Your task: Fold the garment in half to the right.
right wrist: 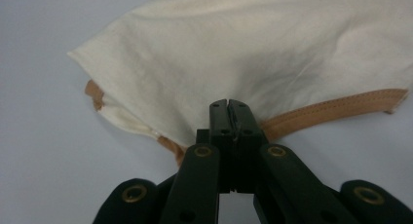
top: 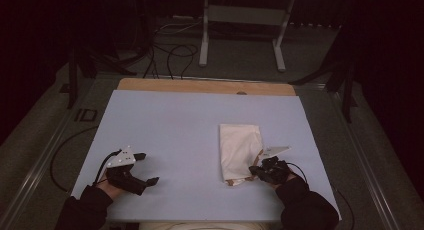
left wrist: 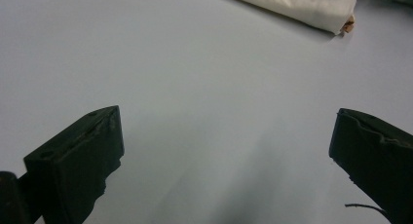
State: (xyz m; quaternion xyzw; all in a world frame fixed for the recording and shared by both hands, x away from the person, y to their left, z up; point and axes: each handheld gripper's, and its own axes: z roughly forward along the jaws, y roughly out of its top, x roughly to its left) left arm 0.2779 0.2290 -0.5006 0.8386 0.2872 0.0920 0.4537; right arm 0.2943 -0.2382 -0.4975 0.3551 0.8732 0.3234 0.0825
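Note:
A cream cloth (top: 239, 147) with a tan hem lies folded on the pale blue board (top: 170, 125), right of centre. My right gripper (top: 256, 170) sits at the cloth's near right corner. In the right gripper view its jaws are pressed together at the edge of the cloth (right wrist: 253, 53), beside the tan hem (right wrist: 336, 107); the right gripper (right wrist: 229, 107) pinches that cloth edge. My left gripper (top: 148, 169) rests low over the bare board at the near left, jaws wide apart with nothing between them. The left gripper (left wrist: 226, 151) faces the board, with the cloth (left wrist: 297, 5) far off.
A wooden strip (top: 205, 86) borders the board's far edge. Beyond it stand a grey metal frame (top: 240, 20) and black cables (top: 172, 55) on the floor. Dark stands flank the table on both sides.

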